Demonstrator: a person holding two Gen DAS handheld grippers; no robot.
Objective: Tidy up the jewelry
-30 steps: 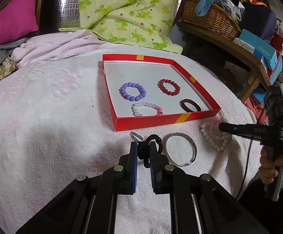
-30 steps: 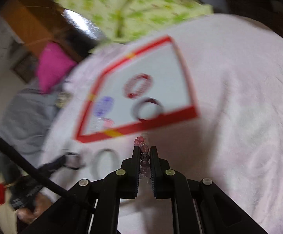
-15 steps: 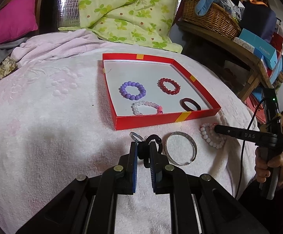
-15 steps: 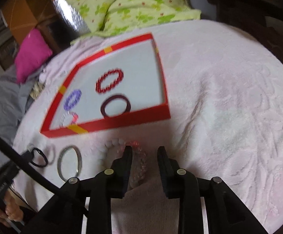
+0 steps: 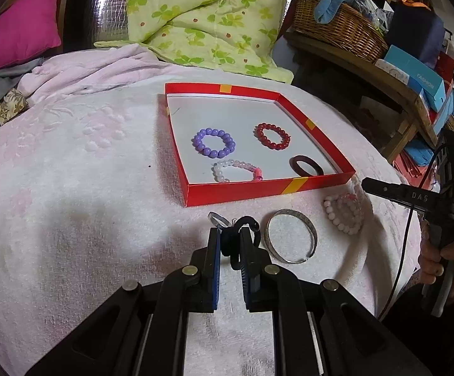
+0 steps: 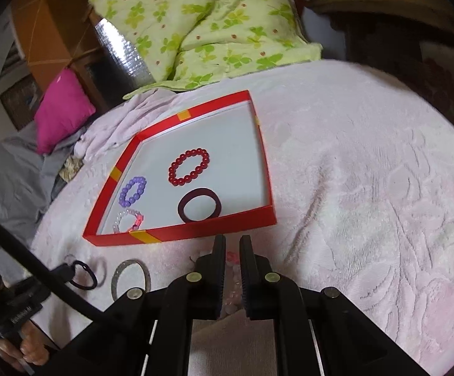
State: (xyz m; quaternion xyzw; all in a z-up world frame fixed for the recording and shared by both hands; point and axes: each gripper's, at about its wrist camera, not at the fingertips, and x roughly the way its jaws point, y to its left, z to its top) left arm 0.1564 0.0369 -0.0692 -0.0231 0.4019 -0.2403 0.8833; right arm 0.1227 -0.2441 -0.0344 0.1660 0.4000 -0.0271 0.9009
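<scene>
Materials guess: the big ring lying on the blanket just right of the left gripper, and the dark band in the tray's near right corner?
Ring: looks like metal, silvery, thin-walled; its inner wall glints. Possibly a bangle with a textured outer face.
Dark band: solid, smooth, maroon, faint sheen; could be wood, resin or stone, cannot tell which.

The tray (image 5: 267,189) is red with yellow stripes. Inside lie purple beads (image 5: 214,143) and red beads (image 5: 272,135). A green clover-print quilt (image 5: 201,15) sits far off.
</scene>
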